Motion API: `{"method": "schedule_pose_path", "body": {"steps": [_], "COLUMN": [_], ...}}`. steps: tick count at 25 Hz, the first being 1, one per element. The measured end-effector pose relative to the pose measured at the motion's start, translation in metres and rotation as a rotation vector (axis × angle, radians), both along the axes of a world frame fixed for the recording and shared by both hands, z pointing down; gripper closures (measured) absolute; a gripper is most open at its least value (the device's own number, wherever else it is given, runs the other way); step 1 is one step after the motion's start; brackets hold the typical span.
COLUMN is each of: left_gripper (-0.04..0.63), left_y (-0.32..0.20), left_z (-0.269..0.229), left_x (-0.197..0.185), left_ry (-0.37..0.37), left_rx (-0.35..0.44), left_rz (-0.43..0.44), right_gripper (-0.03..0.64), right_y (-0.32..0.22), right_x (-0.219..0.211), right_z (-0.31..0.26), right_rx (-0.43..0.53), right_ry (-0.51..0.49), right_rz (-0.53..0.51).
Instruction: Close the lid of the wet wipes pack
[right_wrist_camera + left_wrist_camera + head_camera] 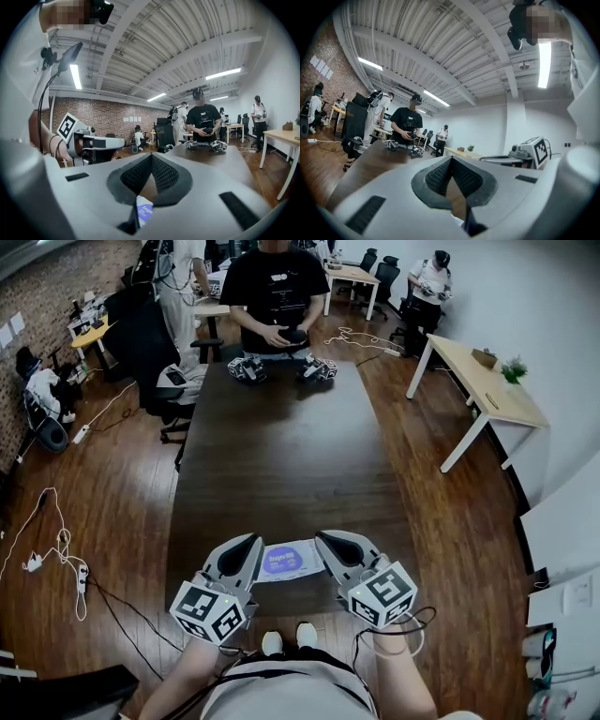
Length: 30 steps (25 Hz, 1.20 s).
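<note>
The wet wipes pack (286,561) lies flat on the dark wooden table (281,456) near its front edge, white with a blue-purple label facing up. My left gripper (255,540) hovers at the pack's left end and my right gripper (322,538) at its right end, both pointing away from me. In the left gripper view the jaws (451,159) meet at their tips with nothing between them. The right gripper (151,156) is shut too, and a corner of the pack (144,212) shows below its jaws, not gripped.
A person in a black shirt (277,287) stands at the table's far end, where two more grippers (248,369) (319,368) rest. Office chairs (178,381) stand to the left, a white desk (487,381) to the right, and cables (56,549) lie on the floor.
</note>
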<state>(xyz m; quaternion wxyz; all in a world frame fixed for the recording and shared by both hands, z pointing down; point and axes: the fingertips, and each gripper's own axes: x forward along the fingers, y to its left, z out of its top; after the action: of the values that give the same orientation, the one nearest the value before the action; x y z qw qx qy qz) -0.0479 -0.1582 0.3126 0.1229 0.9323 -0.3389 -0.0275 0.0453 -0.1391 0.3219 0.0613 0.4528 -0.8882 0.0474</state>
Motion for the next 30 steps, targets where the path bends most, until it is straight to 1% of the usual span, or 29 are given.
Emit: {"method": "schedule_pose_path", "body": {"steps": [3, 7, 11, 15, 18, 22, 26, 30], "left_gripper": [0.594, 0.594, 0.593, 0.594, 0.594, 0.593, 0.593, 0.594], "left_y": [0.007, 0.015, 0.03, 0.049, 0.067, 0.102, 0.148, 0.2], "left_z": [0.005, 0.008, 0.023, 0.017, 0.016, 0.002, 0.003, -0.004], "left_x": [-0.005, -0.007, -0.006, 0.001, 0.006, 0.012, 0.023, 0.032], "left_ry": [0.005, 0.006, 0.017, 0.003, 0.009, -0.013, 0.007, 0.012], "left_rx": [-0.002, -0.006, -0.016, -0.025, -0.004, 0.009, 0.027, 0.038], "left_rz": [0.029, 0.059, 0.085, 0.08, 0.079, 0.054, 0.05, 0.038], "right_gripper": [0.611, 0.611, 0.611, 0.611, 0.611, 0.611, 0.611, 0.611], "right_y": [0.015, 0.038, 0.062, 0.082, 0.097, 0.126, 0.17, 0.224], "right_x": [-0.003, -0.005, -0.004, 0.002, 0.008, 0.015, 0.025, 0.04], "right_z": [0.0, 0.0, 0.005, -0.008, -0.021, -0.035, -0.037, -0.036], "right_rx": [-0.001, -0.004, -0.016, 0.025, 0.056, 0.086, 0.1, 0.109], "right_ry": [-0.006, -0.041, -0.056, -0.066, -0.09, -0.122, -0.132, -0.147], "right_rz": [0.029, 0.059, 0.079, 0.082, 0.077, 0.064, 0.053, 0.055]}}
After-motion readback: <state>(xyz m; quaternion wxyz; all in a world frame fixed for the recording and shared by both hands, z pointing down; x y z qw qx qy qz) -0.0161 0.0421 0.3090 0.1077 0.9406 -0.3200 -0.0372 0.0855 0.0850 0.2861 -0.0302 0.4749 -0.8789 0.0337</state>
